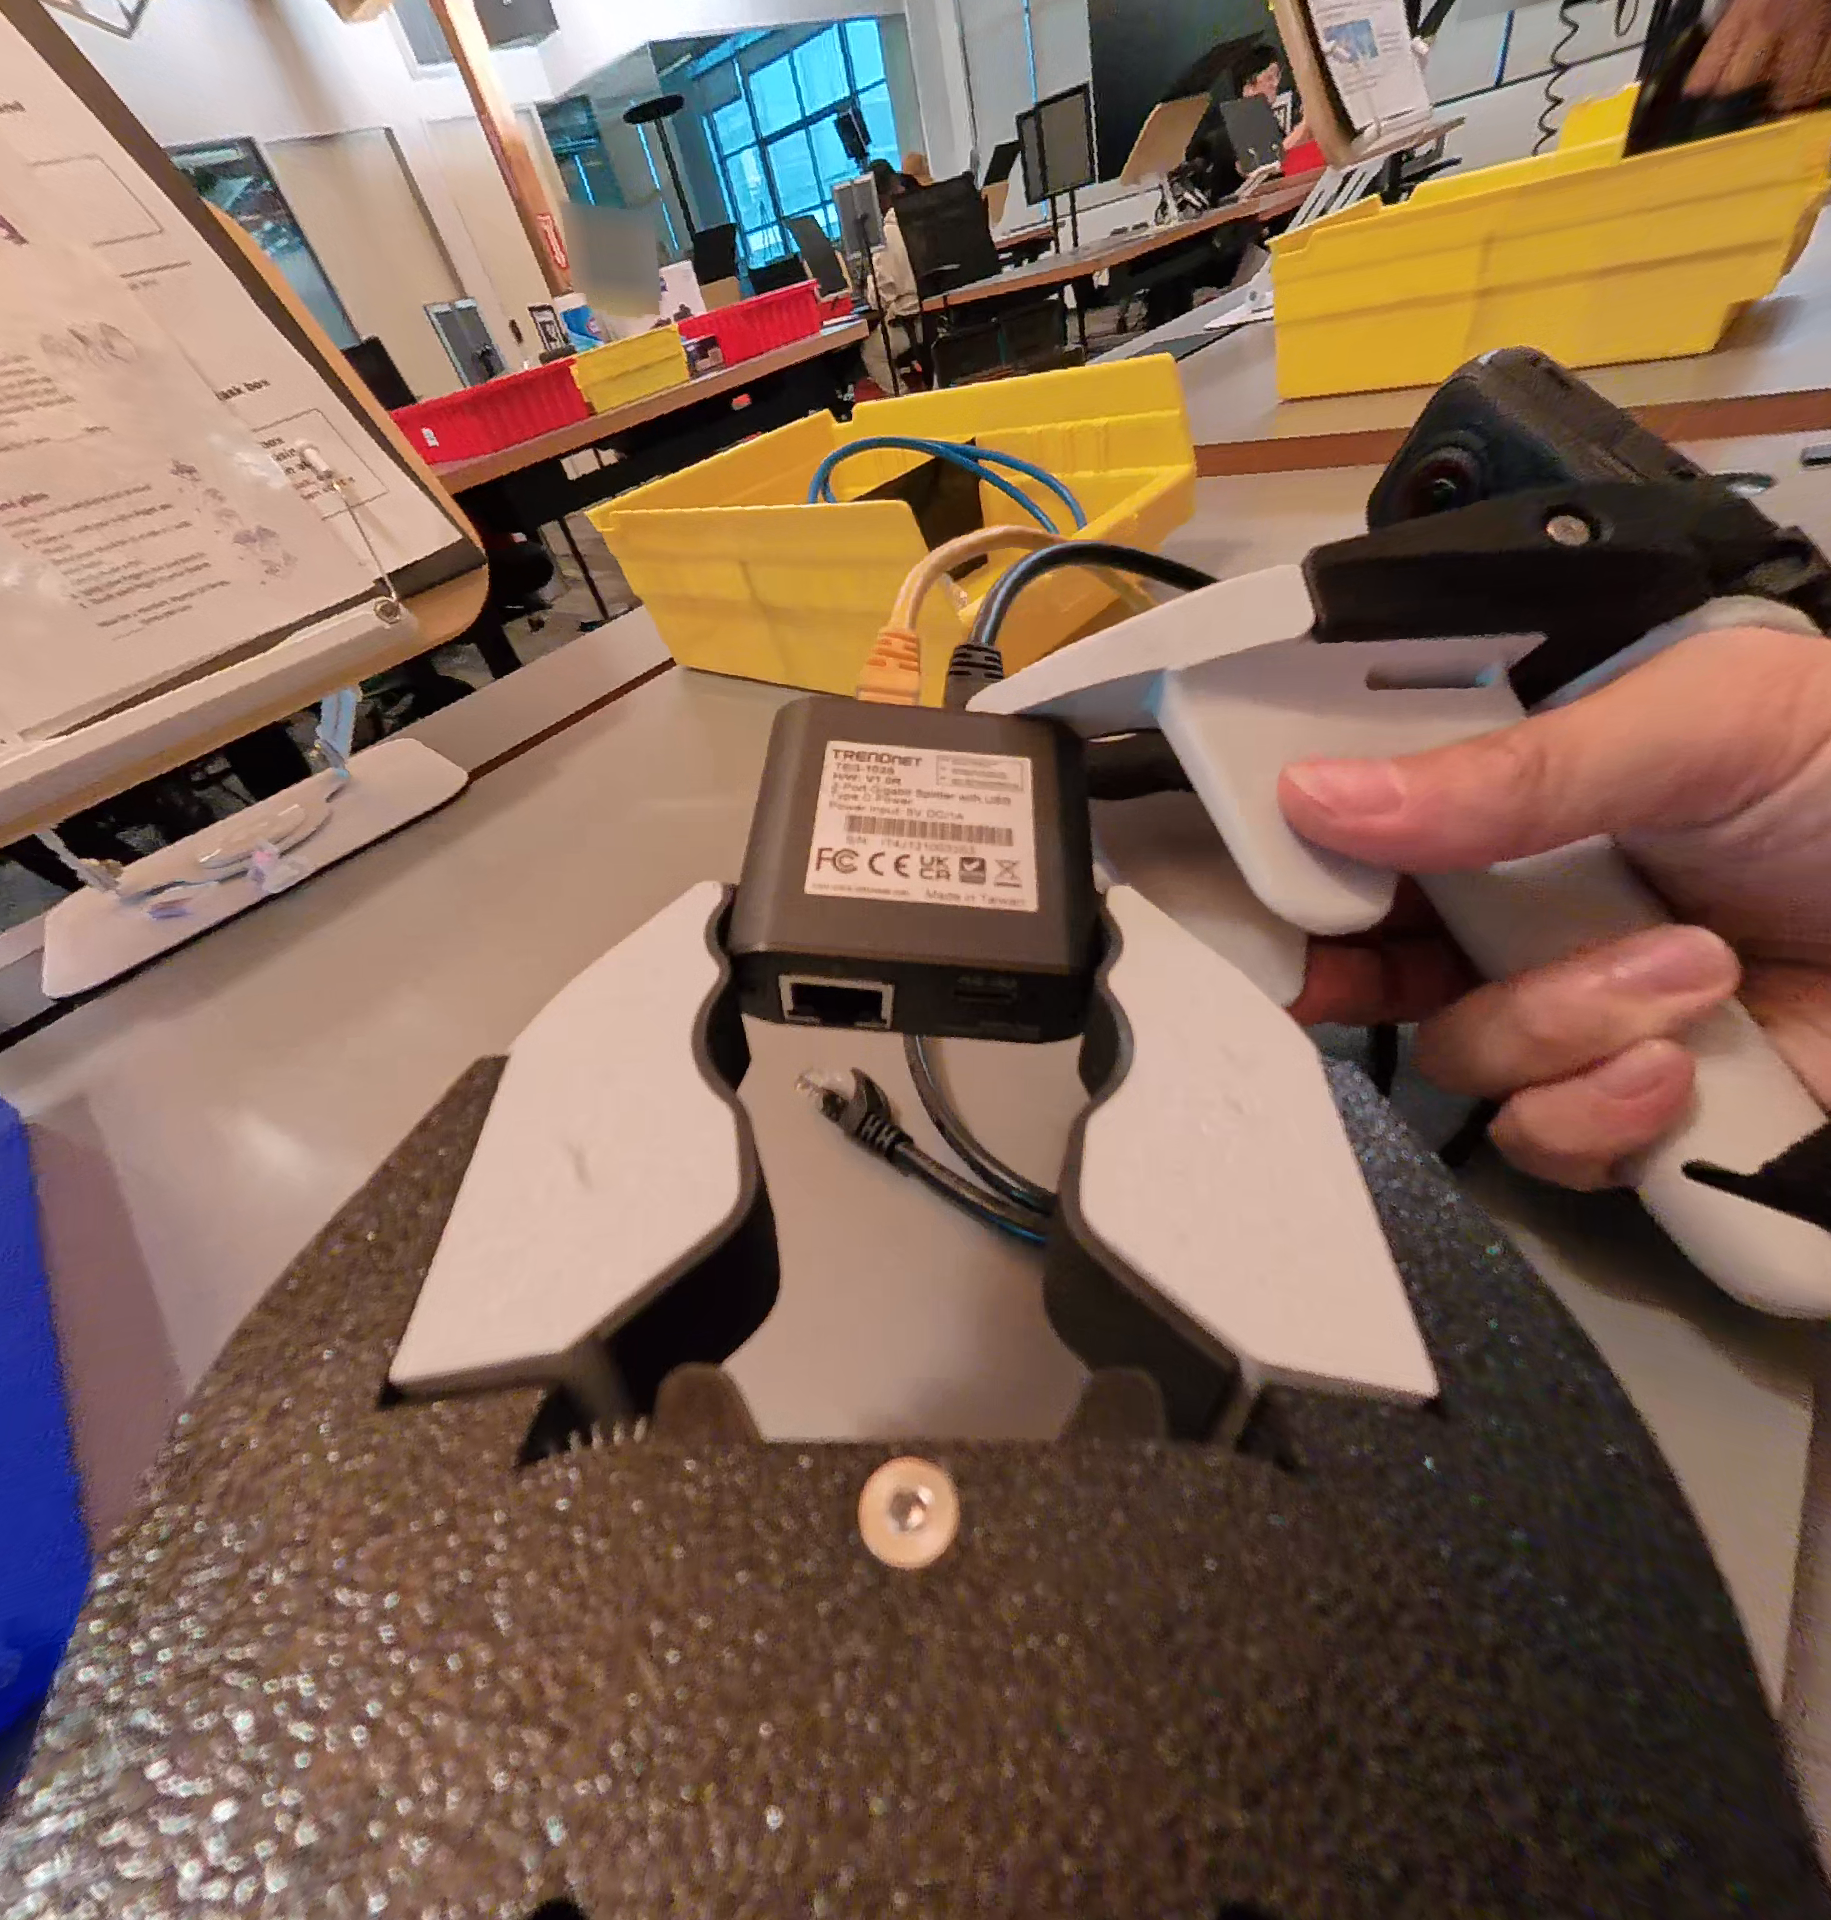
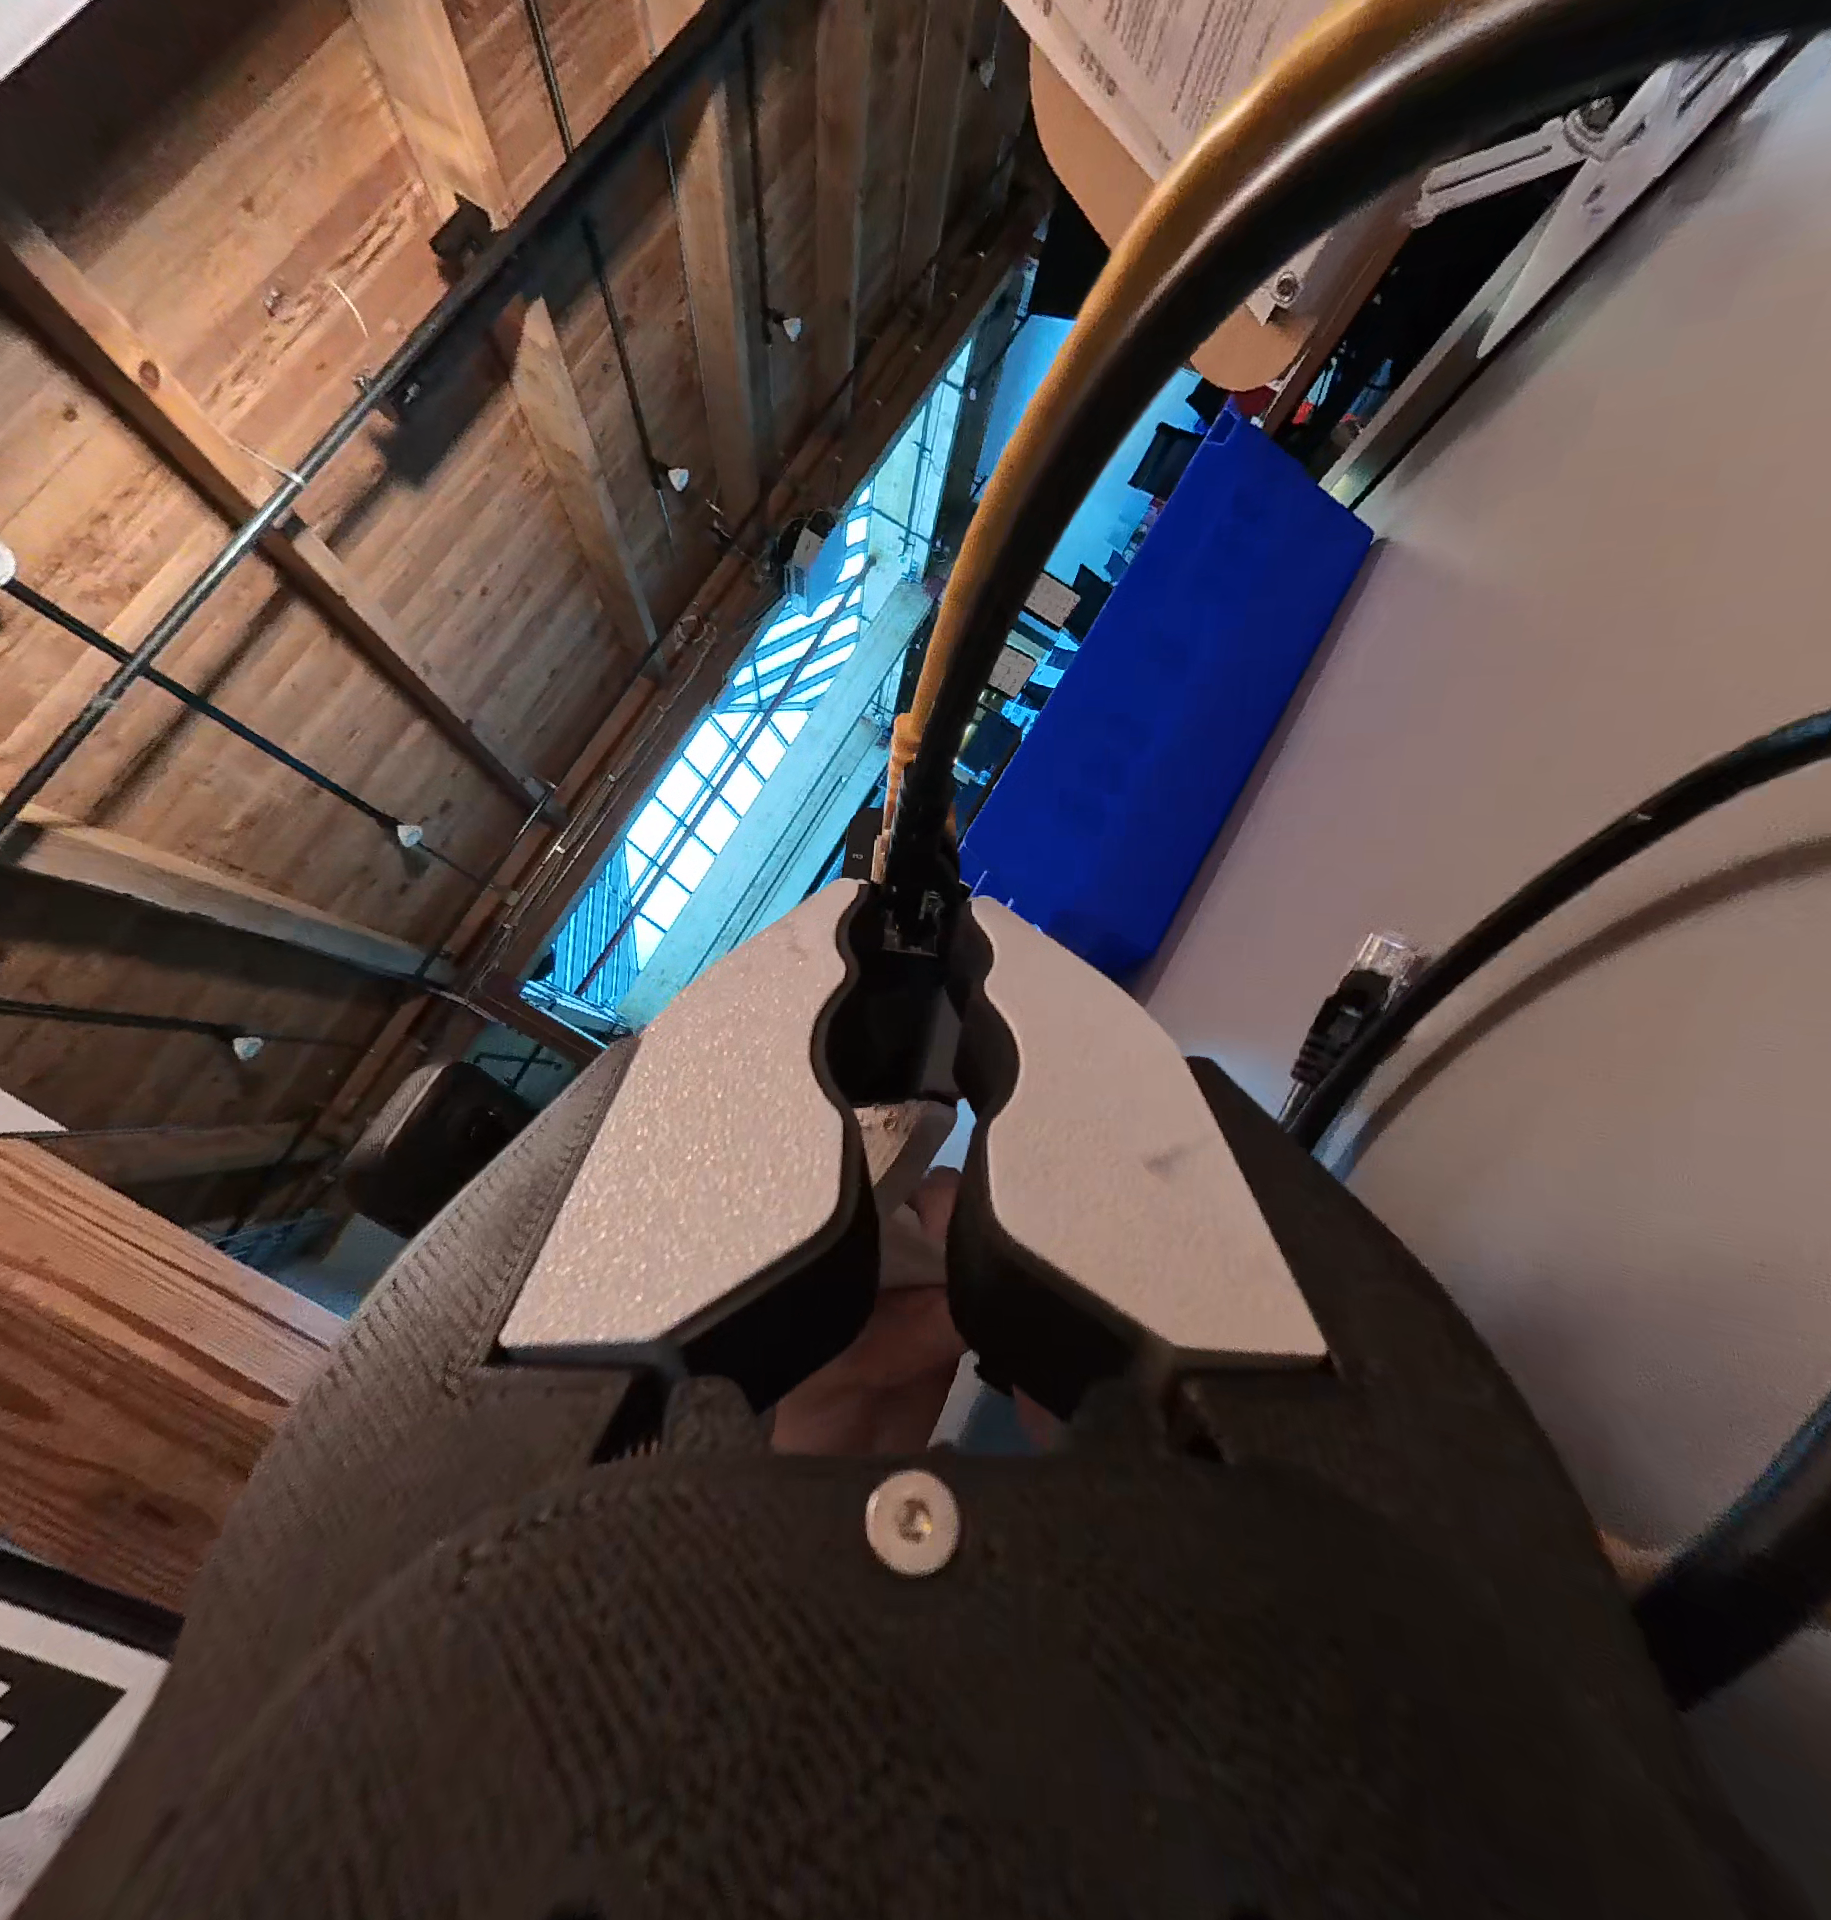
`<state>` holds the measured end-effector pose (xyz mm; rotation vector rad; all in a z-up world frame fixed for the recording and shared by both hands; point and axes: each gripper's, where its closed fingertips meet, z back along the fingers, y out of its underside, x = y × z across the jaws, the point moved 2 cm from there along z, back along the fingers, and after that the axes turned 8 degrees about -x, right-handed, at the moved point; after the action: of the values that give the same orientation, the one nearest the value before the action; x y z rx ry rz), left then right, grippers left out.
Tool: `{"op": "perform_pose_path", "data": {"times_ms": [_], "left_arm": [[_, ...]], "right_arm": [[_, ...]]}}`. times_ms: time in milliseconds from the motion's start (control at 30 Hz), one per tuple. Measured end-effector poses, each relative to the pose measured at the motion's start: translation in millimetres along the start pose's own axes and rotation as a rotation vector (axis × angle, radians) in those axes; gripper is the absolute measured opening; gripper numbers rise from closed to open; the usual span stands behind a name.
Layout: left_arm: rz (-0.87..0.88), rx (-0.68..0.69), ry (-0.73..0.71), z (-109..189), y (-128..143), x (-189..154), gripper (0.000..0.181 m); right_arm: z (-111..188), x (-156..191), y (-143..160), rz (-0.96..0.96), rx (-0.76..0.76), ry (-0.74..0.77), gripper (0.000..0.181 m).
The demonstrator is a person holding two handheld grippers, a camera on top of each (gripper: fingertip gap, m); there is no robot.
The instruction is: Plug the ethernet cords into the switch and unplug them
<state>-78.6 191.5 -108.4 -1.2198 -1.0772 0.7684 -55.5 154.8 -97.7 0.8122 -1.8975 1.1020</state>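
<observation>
My left gripper [image 1: 916, 940] is shut on the black switch [image 1: 921, 831] and holds it above the grey table, label side up. The switch's near port [image 1: 836, 1003] is empty. On its far side sit an orange-yellow plug [image 1: 890, 665] and a black plug [image 1: 978, 665]. My right gripper [image 2: 906, 935], held by a hand [image 1: 1669, 894], reaches in from the right and is shut on that black plug [image 2: 906, 925]. A loose black plug [image 1: 849, 1112] lies on the table below the switch; it also shows in the right wrist view [image 2: 1358, 997].
A yellow bin [image 1: 786, 582] holding a blue cable [image 1: 942, 468] stands just behind the switch. A document stand [image 1: 163, 468] is at the left. A blue bin [image 2: 1171, 707] sits at the table's left side. More yellow bins [image 1: 1513, 281] stand at the back right. Both grippers' tips are close together, under 4 cm apart.
</observation>
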Motion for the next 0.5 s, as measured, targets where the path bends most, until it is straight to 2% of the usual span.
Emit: {"op": "perform_pose_path", "data": {"times_ms": [133,367,433,500], "left_arm": [[-0.007,-0.03,-0.026,-0.5,-3.5,1.1,0.062],[-0.104,-0.053,-0.105,1.4,-5.5,4.9,0.062],[-0.083,-0.054,-0.093,1.3,-5.6,4.9,0.062],[0.026,-0.047,-0.066,-0.1,-5.8,4.8,0.062]], "right_arm": [[-3.0,4.5,-2.7,0.062,0.03,-0.01,0.014],[-7.2,4.9,-1.9,0.029,0.037,-0.048,0.014],[-7.1,5.1,-2.5,0.049,0.058,-0.045,0.014],[-8.6,5.5,-4.8,0.093,0.086,-0.036,0.014]]}}
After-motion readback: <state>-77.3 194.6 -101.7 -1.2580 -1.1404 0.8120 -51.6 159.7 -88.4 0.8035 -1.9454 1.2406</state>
